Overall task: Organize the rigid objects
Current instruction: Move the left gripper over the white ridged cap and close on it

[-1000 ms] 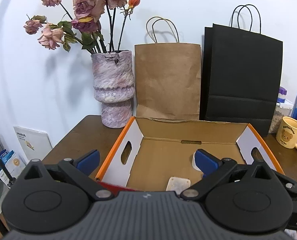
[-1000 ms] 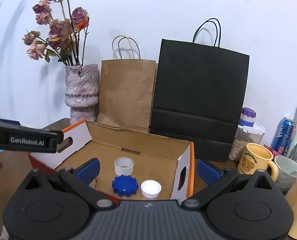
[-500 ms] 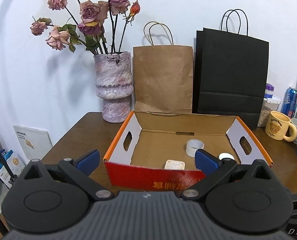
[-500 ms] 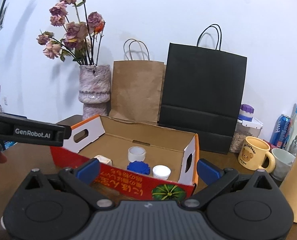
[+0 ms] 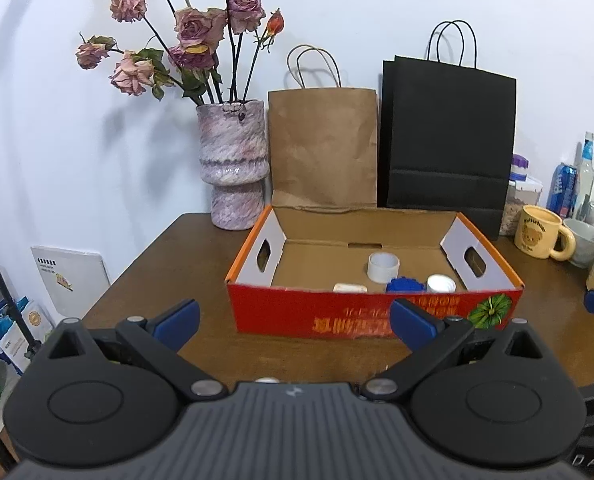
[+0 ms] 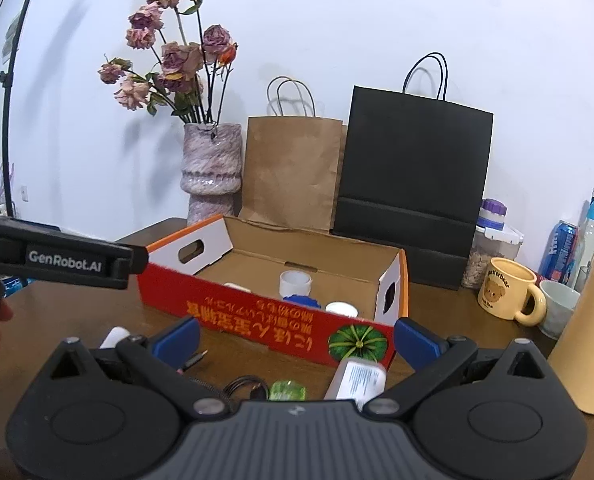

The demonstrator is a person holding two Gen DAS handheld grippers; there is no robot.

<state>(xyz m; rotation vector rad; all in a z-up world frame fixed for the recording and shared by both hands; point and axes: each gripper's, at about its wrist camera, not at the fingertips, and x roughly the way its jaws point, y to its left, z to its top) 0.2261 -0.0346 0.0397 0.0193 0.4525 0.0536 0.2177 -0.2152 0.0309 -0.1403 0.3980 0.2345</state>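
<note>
A red and orange cardboard box (image 5: pixel 337 312) (image 6: pixel 257 320) stands open on the brown table. Inside lie a white ring-shaped cap (image 5: pixel 383 266) (image 6: pixel 295 283), a blue ridged lid (image 5: pixel 404 285) (image 6: pixel 301 301), a white lid (image 5: pixel 440 283) (image 6: pixel 341 309) and a cream piece (image 5: pixel 349 288). My left gripper (image 5: pixel 293 320) is open and empty, in front of the box. My right gripper (image 6: pixel 295 336) is open and empty, above loose items in front of the box: a clear labelled bottle (image 6: pixel 357 378), a green object (image 6: pixel 287 390), a black cable (image 6: pixel 243 386) and a white object (image 6: pixel 114 336).
A vase of dried roses (image 5: pixel 233 172), a brown paper bag (image 5: pixel 323 148) and a black paper bag (image 5: pixel 447 140) stand behind the box. A yellow bear mug (image 6: pixel 507 290), a grey cup (image 6: pixel 559 306), a jar, a can and a tall beige container (image 6: pixel 589 332) crowd the right.
Both grippers have drawn back from over the box toward the table's front. The box's red front wall and the loose items before it have come into view.
</note>
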